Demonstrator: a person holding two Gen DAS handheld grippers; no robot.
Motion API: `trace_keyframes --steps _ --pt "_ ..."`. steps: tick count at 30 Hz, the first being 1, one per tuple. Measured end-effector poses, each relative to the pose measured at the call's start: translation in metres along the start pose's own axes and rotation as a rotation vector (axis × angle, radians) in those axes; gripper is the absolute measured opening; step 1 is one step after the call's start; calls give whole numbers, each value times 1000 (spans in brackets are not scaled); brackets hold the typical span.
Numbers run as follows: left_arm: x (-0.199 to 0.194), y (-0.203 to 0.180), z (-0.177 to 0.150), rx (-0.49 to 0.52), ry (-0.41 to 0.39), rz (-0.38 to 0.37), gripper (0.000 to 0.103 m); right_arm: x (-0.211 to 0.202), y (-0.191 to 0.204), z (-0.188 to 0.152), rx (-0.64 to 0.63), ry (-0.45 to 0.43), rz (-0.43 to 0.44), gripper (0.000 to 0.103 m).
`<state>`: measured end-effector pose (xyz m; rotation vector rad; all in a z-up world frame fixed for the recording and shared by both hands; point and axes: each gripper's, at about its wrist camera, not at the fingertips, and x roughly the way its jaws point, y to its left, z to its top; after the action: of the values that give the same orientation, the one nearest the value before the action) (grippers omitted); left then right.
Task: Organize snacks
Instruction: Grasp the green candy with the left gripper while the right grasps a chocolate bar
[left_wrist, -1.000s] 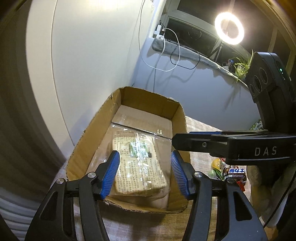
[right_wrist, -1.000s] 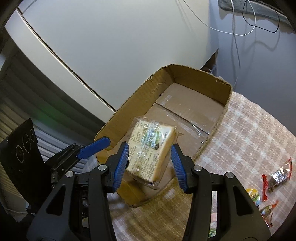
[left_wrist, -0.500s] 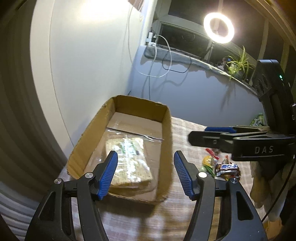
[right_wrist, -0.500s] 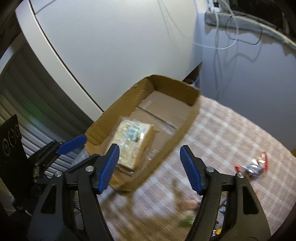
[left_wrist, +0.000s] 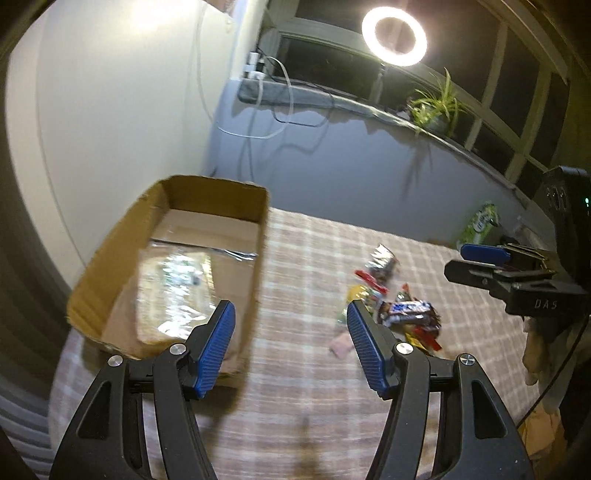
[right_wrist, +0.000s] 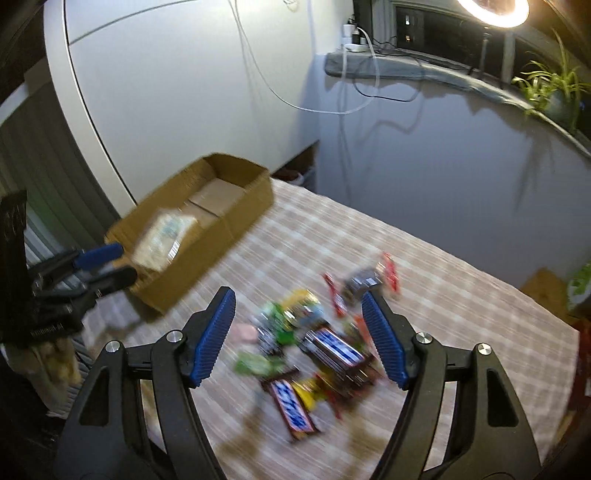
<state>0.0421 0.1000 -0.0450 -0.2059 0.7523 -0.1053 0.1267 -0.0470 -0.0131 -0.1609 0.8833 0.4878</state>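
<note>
Your left tongs (left_wrist: 288, 339) and right tongs (right_wrist: 297, 338): both released, empty, jaws just widened. Wrapped bread (left_wrist: 173, 291) lies in cardboard box (left_wrist: 258, 258); snack pile (right_wrist: 314, 347) beneath right tongs on checked surface (right_wrist: 461, 295).

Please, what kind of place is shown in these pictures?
Probably a room at home, set up for filming: a table with a checked tablecloth, a ring light by dark windows, and a potted plant on the sill.
</note>
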Motion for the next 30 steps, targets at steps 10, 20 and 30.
trace_keyframes --steps 10,20,30 --pt "34 -34 -18 68 131 -139 51 -9 -12 -57 -26 60 37 70" --pt "73 -60 -33 176 272 -171 37 21 -2 -92 -61 189 105 37" --pt "95 -76 -37 287 322 -168 37 41 -4 -95 -68 228 112 34"
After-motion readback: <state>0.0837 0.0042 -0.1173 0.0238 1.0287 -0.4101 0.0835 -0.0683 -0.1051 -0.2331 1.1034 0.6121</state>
